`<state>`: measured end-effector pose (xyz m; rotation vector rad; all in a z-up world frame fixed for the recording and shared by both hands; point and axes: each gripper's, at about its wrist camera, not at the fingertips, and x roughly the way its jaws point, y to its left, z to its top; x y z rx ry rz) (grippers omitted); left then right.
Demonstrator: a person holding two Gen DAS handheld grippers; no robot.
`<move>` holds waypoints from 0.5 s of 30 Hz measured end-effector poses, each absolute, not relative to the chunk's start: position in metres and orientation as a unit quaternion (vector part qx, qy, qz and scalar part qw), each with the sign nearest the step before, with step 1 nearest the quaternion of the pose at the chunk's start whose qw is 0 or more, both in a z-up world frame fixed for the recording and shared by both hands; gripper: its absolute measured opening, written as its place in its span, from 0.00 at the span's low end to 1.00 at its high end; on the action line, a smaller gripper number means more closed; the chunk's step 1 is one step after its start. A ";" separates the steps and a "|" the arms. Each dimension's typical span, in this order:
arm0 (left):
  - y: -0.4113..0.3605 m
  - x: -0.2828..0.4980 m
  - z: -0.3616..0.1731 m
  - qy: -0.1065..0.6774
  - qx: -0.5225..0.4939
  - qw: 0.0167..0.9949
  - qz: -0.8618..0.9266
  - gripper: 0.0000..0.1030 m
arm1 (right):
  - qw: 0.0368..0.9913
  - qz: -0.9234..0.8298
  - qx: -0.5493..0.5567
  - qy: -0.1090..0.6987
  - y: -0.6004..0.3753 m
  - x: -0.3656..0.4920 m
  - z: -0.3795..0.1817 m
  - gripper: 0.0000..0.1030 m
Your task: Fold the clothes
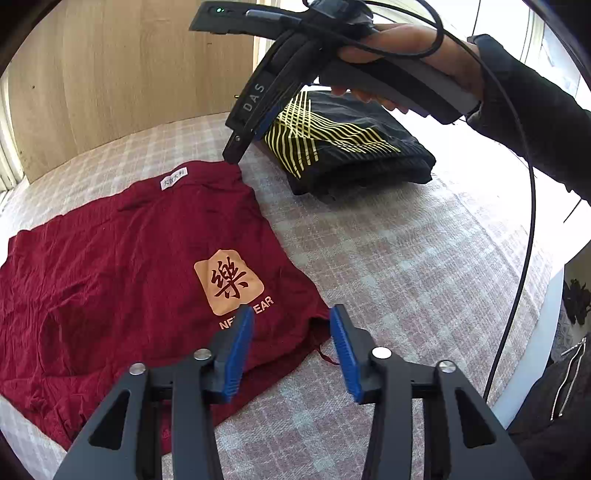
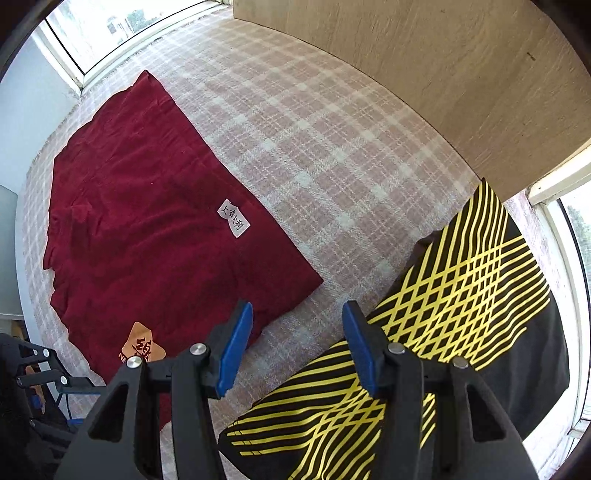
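A dark red T-shirt (image 1: 122, 258) lies spread flat on the plaid-covered bed, with a tan printed square and a white neck label; it also shows in the right wrist view (image 2: 147, 206). A folded black garment with yellow stripes (image 1: 343, 147) lies beyond it, and fills the lower right of the right wrist view (image 2: 461, 295). My left gripper (image 1: 291, 332) is open and empty, above the red shirt's near right corner. My right gripper (image 2: 297, 332) is open and empty, above the bed between the two garments; in the left wrist view it (image 1: 236, 147) hovers over the shirt's far corner.
The plaid bedcover (image 1: 406, 266) extends to the right. A wooden panel (image 2: 443, 74) stands at the bed's far side. Windows (image 2: 122, 22) run along the edges. A black cable (image 1: 524, 258) hangs from the right gripper. The bed's edge is at the right (image 1: 546, 295).
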<state>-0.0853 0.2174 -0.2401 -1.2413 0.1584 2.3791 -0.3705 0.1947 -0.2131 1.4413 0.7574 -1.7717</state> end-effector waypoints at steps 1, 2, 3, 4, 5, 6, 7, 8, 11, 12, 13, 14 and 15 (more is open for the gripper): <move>0.222 -0.081 -0.239 0.074 -0.443 0.224 0.865 0.45 | 0.360 -0.687 0.558 0.296 0.194 -0.369 -0.213 0.49; 0.227 -0.080 -0.240 0.088 -0.446 0.229 0.861 0.45 | 0.360 -0.686 0.557 0.299 0.194 -0.367 -0.213 0.49; 0.233 -0.081 -0.242 0.105 -0.451 0.228 0.856 0.45 | 0.360 -0.686 0.556 0.301 0.193 -0.366 -0.213 0.49; 0.239 -0.081 -0.246 0.122 -0.453 0.223 0.855 0.44 | 0.360 -0.686 0.555 0.303 0.193 -0.365 -0.213 0.49; 0.244 -0.081 -0.249 0.139 -0.454 0.218 0.852 0.44 | 0.360 -0.686 0.554 0.305 0.192 -0.364 -0.214 0.49; 0.250 -0.082 -0.253 0.153 -0.457 0.215 0.849 0.44 | 0.360 -0.685 0.553 0.307 0.191 -0.363 -0.214 0.49; 0.254 -0.082 -0.255 0.156 -0.460 0.216 0.847 0.44 | 0.360 -0.686 0.552 0.309 0.191 -0.362 -0.214 0.49; 0.257 -0.083 -0.258 0.160 -0.463 0.217 0.844 0.43 | 0.360 -0.686 0.551 0.311 0.191 -0.362 -0.214 0.49; 0.266 -0.086 -0.265 0.175 -0.473 0.212 0.837 0.42 | 0.358 -0.685 0.548 0.320 0.190 -0.360 -0.216 0.49; 0.268 -0.086 -0.268 0.183 -0.475 0.208 0.835 0.36 | 0.358 -0.684 0.547 0.324 0.189 -0.359 -0.216 0.49; 0.269 -0.087 -0.268 0.178 -0.475 0.213 0.835 0.30 | 0.359 -0.683 0.546 0.327 0.189 -0.358 -0.217 0.49; 0.268 -0.088 -0.268 0.178 -0.477 0.210 0.835 0.26 | 0.359 -0.683 0.544 0.328 0.189 -0.357 -0.217 0.49; 0.268 -0.089 -0.268 0.177 -0.478 0.208 0.835 0.18 | 0.360 -0.684 0.544 0.328 0.189 -0.357 -0.218 0.49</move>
